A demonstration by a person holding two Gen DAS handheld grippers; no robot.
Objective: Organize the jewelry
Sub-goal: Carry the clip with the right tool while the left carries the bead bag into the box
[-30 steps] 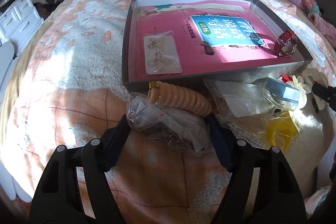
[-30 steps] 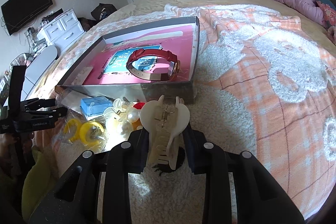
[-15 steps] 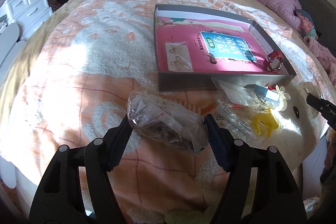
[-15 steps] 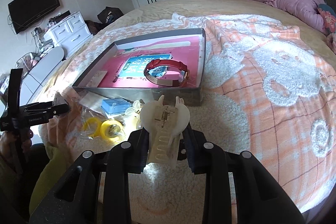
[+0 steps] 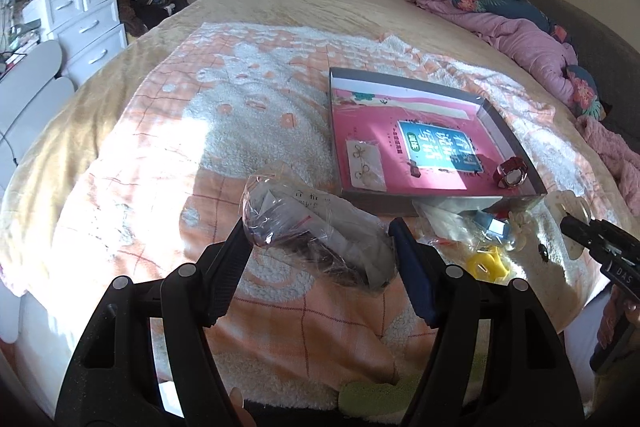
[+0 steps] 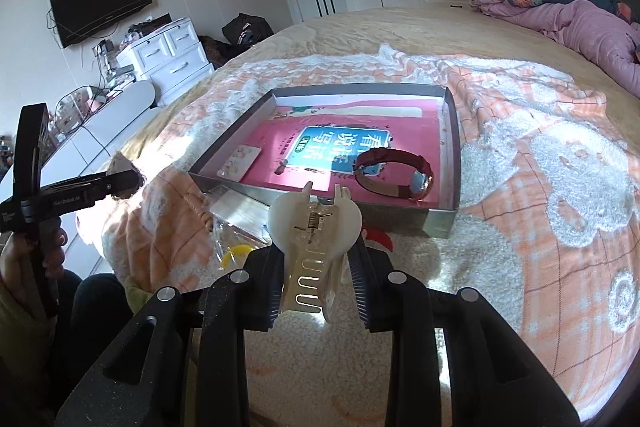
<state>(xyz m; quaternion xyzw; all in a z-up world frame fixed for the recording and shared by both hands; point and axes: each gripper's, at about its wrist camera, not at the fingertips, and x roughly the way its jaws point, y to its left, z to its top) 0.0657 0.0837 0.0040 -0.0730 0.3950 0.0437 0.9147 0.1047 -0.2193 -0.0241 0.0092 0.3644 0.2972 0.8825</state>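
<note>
My left gripper (image 5: 320, 239) is shut on a clear plastic bag of jewelry (image 5: 316, 233) and holds it above the bed, left of the tray. My right gripper (image 6: 316, 267) is shut on a white hair claw clip (image 6: 314, 227) and holds it above the bed in front of the tray. The grey tray (image 5: 516, 143) has a pink lining; it holds a card of earrings (image 5: 364, 167) and a red-strap watch (image 6: 394, 175). The left gripper also shows in the right wrist view (image 6: 120, 183).
Loose items lie in front of the tray: a blue box (image 5: 490, 223), yellow pieces (image 5: 486, 261), clear bags (image 5: 440, 215). The bed carries an orange and white blanket (image 5: 240, 131). A purple quilt (image 6: 580, 27) lies at the far right. White drawers (image 5: 84, 23) stand left of the bed.
Both grippers have risen and pulled back from the tray, each with its item. The bag has come up off the coiled peach item it lay by.
</note>
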